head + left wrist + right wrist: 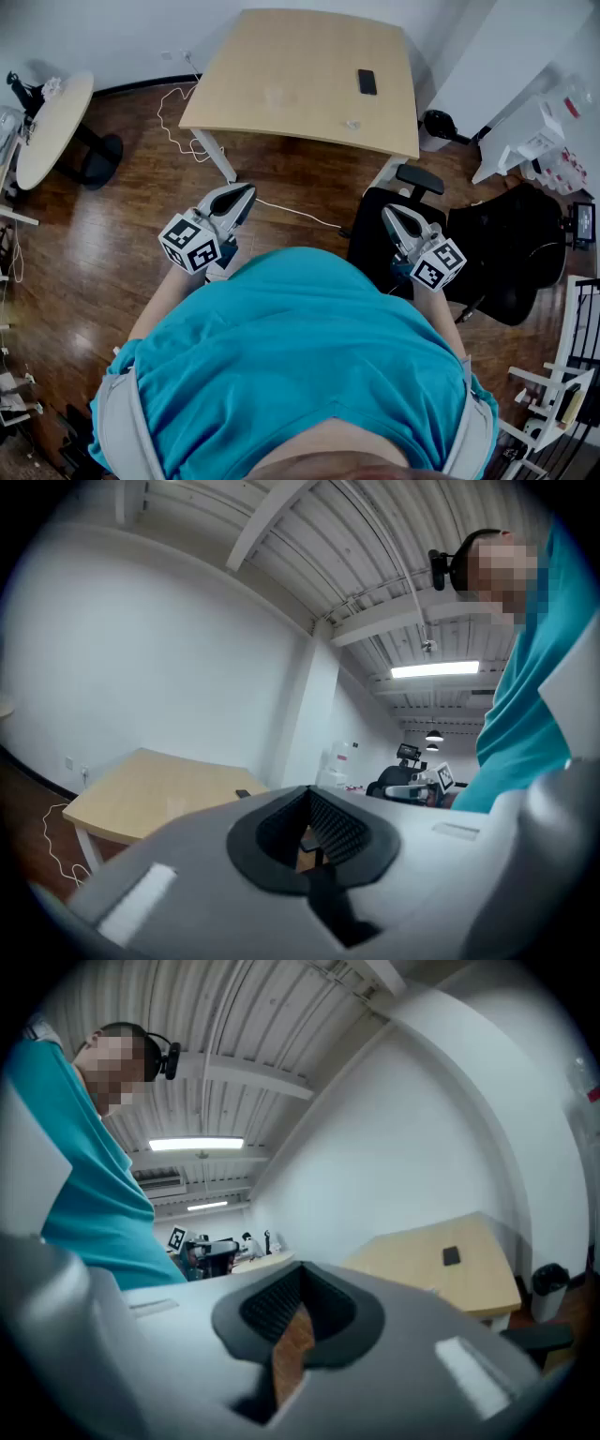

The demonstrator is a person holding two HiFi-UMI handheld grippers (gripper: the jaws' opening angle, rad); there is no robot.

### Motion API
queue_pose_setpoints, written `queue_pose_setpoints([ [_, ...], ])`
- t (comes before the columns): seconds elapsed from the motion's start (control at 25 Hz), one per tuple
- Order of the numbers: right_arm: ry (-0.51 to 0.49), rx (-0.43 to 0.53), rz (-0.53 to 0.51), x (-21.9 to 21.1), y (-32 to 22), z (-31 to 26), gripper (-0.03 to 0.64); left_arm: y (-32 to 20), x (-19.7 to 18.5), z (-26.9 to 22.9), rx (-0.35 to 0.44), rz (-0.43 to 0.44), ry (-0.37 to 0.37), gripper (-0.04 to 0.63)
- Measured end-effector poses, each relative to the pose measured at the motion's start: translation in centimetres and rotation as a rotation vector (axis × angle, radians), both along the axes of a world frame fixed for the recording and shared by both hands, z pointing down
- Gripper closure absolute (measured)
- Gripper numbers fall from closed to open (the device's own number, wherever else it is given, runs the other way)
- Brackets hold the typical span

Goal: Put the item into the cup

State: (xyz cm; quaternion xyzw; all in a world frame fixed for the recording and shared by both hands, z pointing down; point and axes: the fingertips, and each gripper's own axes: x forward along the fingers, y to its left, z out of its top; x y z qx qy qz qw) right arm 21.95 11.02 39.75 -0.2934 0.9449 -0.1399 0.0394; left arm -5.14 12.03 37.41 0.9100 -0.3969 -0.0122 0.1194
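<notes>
Overhead, left claw (248, 191) and right claw (386, 215) closed, empty; faint blob (277, 95) and pale speck (352, 124) on table (300, 47) unidentifiable.

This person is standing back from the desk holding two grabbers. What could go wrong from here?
A white cable trails across the floor toward the table; stepping forward, a foot might catch it. The black office chair sits right by the right gripper and could get bumped. The small pale item on the table looks easy to fumble.
</notes>
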Motion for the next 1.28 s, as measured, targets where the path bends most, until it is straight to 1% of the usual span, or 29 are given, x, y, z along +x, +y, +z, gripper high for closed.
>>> queue_pose_setpoints([
  [0.2, 0.009, 0.014, -0.019, 2.8, -0.5, 0.5, 0.615, -0.2, 3.5, 0.3, 0.003, -0.004, -0.018, 0.591],
  [0.32, 0.005, 0.016, -0.033, 3.6, -1.1, 0.8, 0.615, -0.4, 5.0, 0.3, 0.004, -0.006, -0.029, 0.591],
  [0.44, 0.011, 0.018, -0.044, 3.7, -2.0, 1.2, 0.615, -0.7, 5.7, 0.2, 0.0, -0.011, -0.034, 0.591],
  [0.56, 0.018, 0.008, -0.038, 3.1, -3.2, 1.5, 0.615, -1.2, 5.4, 0.1, -0.009, -0.013, -0.034, 0.591],
  [0.68, 0.033, 0.002, -0.028, 1.5, -4.8, 1.7, 0.615, -2.6, 3.9, 0.2, -0.009, -0.007, -0.028, 0.591],
  [0.88, 0.083, 0.007, 0.011, -2.5, -8.5, 1.3, 0.611, -7.0, -0.3, 1.6, -0.006, 0.049, -0.024, 0.591],
  [1.08, 0.113, -0.035, 0.091, -7.7, -12.7, 2.4, 0.603, -12.5, -5.9, 3.0, -0.005, 0.116, -0.017, 0.591],
  [1.2, 0.136, -0.059, 0.156, -8.7, -15.3, 2.3, 0.59, -16.0, -7.9, 3.4, -0.008, 0.175, -0.007, 0.591],
  [1.28, 0.157, -0.069, 0.179, -9.5, -17.4, 2.3, 0.574, -18.3, -8.9, 3.5, -0.017, 0.2, -0.006, 0.591],
])
